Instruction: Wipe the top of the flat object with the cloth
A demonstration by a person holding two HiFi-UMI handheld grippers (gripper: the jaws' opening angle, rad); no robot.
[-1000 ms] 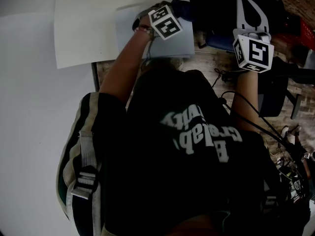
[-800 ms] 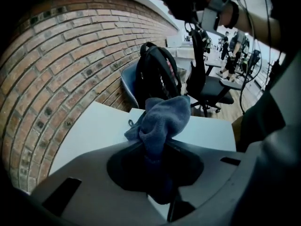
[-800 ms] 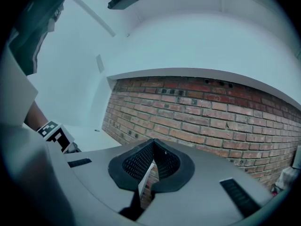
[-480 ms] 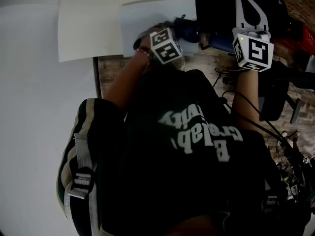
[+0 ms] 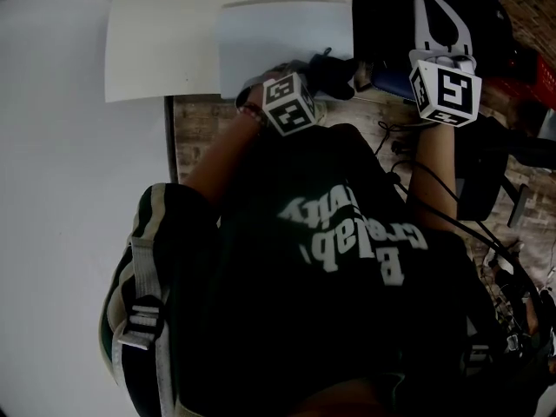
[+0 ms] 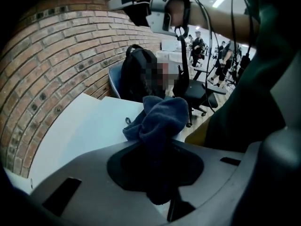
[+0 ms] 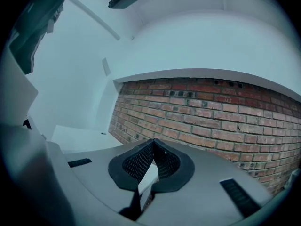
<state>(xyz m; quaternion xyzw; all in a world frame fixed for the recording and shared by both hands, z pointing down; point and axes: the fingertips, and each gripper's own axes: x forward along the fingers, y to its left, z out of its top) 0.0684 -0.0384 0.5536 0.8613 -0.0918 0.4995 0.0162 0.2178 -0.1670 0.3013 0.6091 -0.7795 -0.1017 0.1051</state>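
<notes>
A pale flat sheet lies on a white tabletop. My left gripper is shut on a dark blue cloth, which sits at the sheet's near right edge. The left gripper view has the bunched cloth between the jaws, hanging over the sheet. My right gripper is held up to the right, away from the table, over a dark backpack. Its white jaws meet at the tips with nothing between them. It also shows at the top of the left gripper view.
A black backpack rests on a chair beyond the table. An office chair stands on the wooden floor. A brick wall curves behind. Cables trail at the right. A white wall fills the left.
My left gripper has drawn the cloth back across the sheet toward the person, from its middle to its near right edge. The right gripper has stayed put.
</notes>
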